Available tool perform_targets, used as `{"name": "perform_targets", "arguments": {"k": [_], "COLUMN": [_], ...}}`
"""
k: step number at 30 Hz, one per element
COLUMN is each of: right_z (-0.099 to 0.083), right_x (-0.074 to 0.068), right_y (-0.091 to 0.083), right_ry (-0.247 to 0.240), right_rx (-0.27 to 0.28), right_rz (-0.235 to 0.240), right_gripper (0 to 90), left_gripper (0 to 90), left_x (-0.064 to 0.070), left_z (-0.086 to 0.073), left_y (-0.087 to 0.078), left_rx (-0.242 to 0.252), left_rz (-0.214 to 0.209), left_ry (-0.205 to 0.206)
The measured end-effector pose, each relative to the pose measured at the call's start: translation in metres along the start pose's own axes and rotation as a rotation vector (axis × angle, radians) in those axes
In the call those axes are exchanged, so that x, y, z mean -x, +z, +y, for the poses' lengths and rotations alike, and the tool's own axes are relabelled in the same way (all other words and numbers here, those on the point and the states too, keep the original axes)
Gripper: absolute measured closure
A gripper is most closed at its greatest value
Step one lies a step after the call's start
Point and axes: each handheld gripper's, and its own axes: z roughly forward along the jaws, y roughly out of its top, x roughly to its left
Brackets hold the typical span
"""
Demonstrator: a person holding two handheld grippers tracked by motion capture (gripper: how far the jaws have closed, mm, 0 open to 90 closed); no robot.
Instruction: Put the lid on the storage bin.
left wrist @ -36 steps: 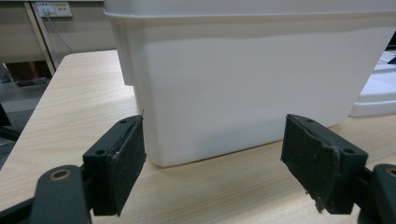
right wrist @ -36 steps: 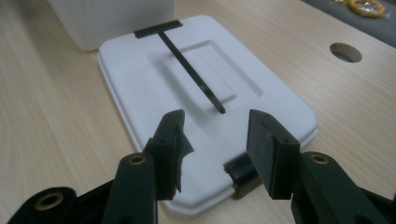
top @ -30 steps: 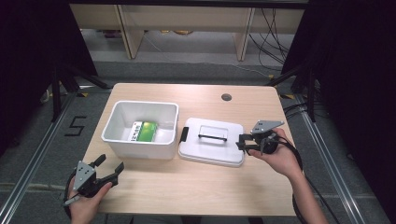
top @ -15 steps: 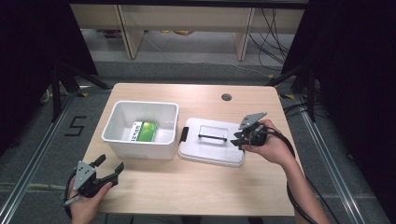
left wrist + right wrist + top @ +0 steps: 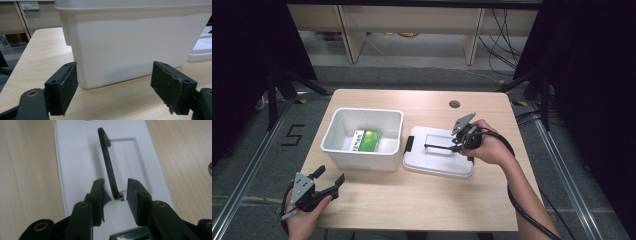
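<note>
Floor mark (image 5: 293,134) reads "5"; box label (image 5: 361,140) unreadable.

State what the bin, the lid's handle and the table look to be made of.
Bin: apparently white plastic, smooth and slightly glossy, with soft reflections on its wall and a moulded rim.
Handle: looks like black plastic, thin and matte; painted metal cannot be ruled out.
Table: light wood or wood-look laminate, with straight printed-looking grain and a low sheen.

On the table (image 5: 422,200), the bin (image 5: 362,150) sits at centre with a packet (image 5: 366,140) inside; the lid (image 5: 438,159) lies just beside it at 3 o'clock, a hole (image 5: 454,104) at 1 o'clock
</note>
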Motion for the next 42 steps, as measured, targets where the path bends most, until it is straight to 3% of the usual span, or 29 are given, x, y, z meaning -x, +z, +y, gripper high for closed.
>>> {"name": "perform_targets", "arguments": {"k": [16,17,21,25,27,29,30,32,34,35,39,40,42], "right_z": [0.014,0.013,0.012,0.011,0.010,0.010,0.009,0.009,0.009,0.009,0.010,0.011,0.011], "right_x": [0.000,0.000,0.001,0.002,0.002,0.003,0.002,0.003,0.003,0.004,0.003,0.006,0.004], "right_y": [0.030,0.031,0.033,0.035,0.036,0.038,0.038,0.040,0.040,0.040,0.041,0.044,0.046], "right_ry": [-0.065,-0.050,-0.065,-0.058,-0.078,-0.070,-0.078,-0.102,-0.077,-0.095,-0.083,-0.137,-0.103], "right_rx": [-0.098,-0.107,-0.112,-0.131,-0.125,-0.134,-0.127,-0.124,-0.132,-0.133,-0.139,-0.136,-0.154], "right_rz": [0.010,0.005,0.000,0.023,0.002,0.022,-0.001,0.003,0.026,0.025,0.019,0.027,0.034], "right_gripper": [64.2,64.4,65.2,66.5,67.4,67.6,67.9,67.9,68.0,68.4,70.9,75.3,78.0], "left_gripper": [21.1,21.1,21.1,21.1,21.2,21.2,21.2,21.2,21.2,21.2,21.2,21.2,21.2], "left_x": [0.000,0.000,0.000,0.000,0.000,0.000,0.000,0.000,0.000,0.000,0.000,0.000,0.001], "left_z": [0.000,0.000,0.000,0.000,0.000,0.000,0.000,0.000,0.000,0.000,0.000,0.000,0.000], "left_y": [0.000,0.000,0.000,0.000,0.001,0.000,0.000,0.000,0.000,0.000,0.000,0.000,0.000], "left_rx": [0.001,0.002,0.000,-0.004,0.010,-0.003,-0.003,-0.003,-0.003,-0.003,-0.004,-0.005,-0.004], "left_rz": [-0.002,-0.002,-0.003,-0.003,-0.009,-0.004,-0.004,-0.003,-0.005,-0.005,-0.003,-0.002,-0.001], "left_ry": [0.003,0.001,0.002,0.011,0.007,0.010,0.010,0.006,0.008,0.008,0.007,0.007,0.007]}}
